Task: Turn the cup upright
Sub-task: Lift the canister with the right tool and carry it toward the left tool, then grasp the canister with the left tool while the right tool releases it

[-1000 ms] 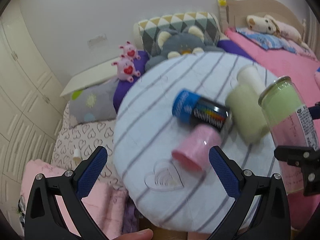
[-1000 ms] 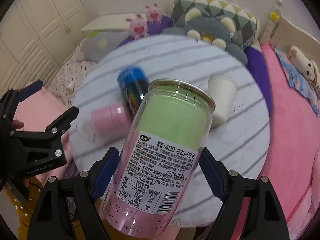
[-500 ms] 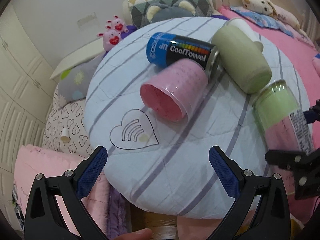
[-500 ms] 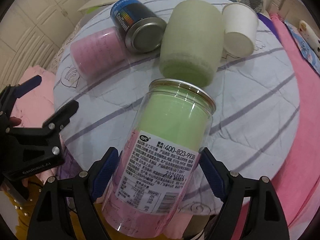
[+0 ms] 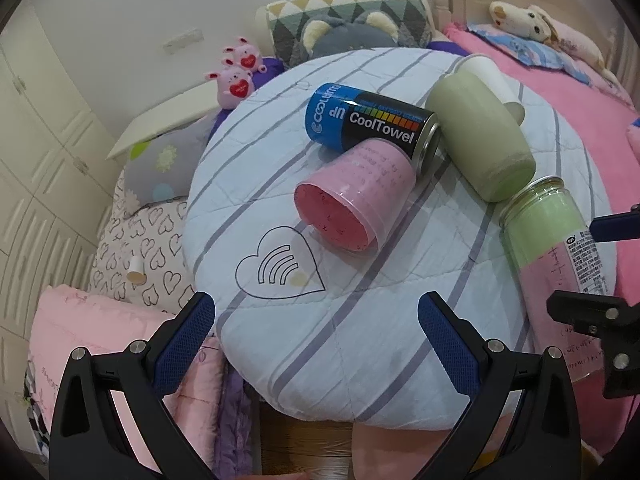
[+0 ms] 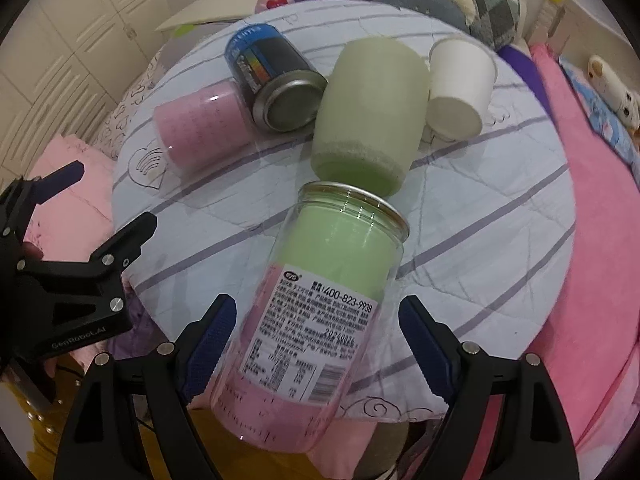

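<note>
A round striped table (image 5: 360, 320) (image 6: 500, 248) holds several tipped containers. A pink cup (image 5: 352, 200) (image 6: 200, 128) lies on its side, mouth toward my left gripper. A blue-and-black CoolTowel can (image 5: 372, 124) (image 6: 272, 76), a pale green cup (image 5: 480, 136) (image 6: 368, 112) and a white paper cup (image 6: 460, 84) also lie tipped. A clear green-and-pink jar (image 6: 320, 304) (image 5: 556, 256) lies at the table's near edge between my right gripper's fingers; the jaws stand slightly wider than it. My right gripper (image 6: 316, 344) is open. My left gripper (image 5: 316, 332) is open and empty, short of the pink cup.
A pink bed (image 5: 560, 64) with a plush dog (image 5: 532, 20) lies right. Cushions (image 5: 344, 16), a grey plush and pink plush toys (image 5: 236, 76) sit behind the table. White cupboards (image 5: 36, 152) stand left. Pink bedding (image 5: 80, 328) lies below the table's left edge.
Both grippers have come down closer to the table. The jar has gone from held up in the right gripper to lying at the table edge, and the right jaws have widened off it.
</note>
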